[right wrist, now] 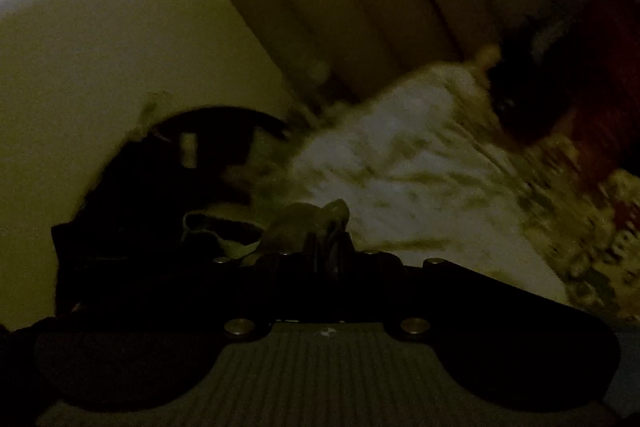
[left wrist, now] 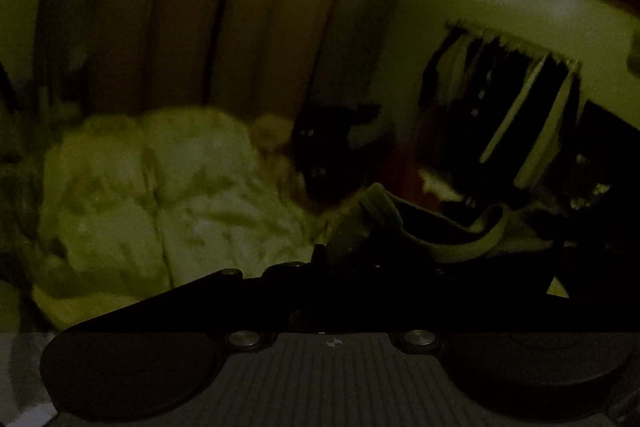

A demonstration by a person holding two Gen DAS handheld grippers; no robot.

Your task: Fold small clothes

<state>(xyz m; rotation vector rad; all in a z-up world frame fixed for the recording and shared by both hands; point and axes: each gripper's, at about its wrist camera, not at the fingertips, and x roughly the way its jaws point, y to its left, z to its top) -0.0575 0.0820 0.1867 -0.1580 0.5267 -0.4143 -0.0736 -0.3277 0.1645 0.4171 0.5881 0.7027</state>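
No writing is readable in this dim, blurred light. Nearest me, my left tongs are pressed together on a bunched edge of the small garment, a dark piece with a pale band along its rim, which sags away to the right of the grip. My right tongs are likewise closed, pinching a crumpled wad of the same cloth, with its banded edge trailing off to the left. Both tongs reach forward and the garment hangs between them. Beyond lies a pale patterned bedcover, rumpled. Farther back stands a paneled wall.
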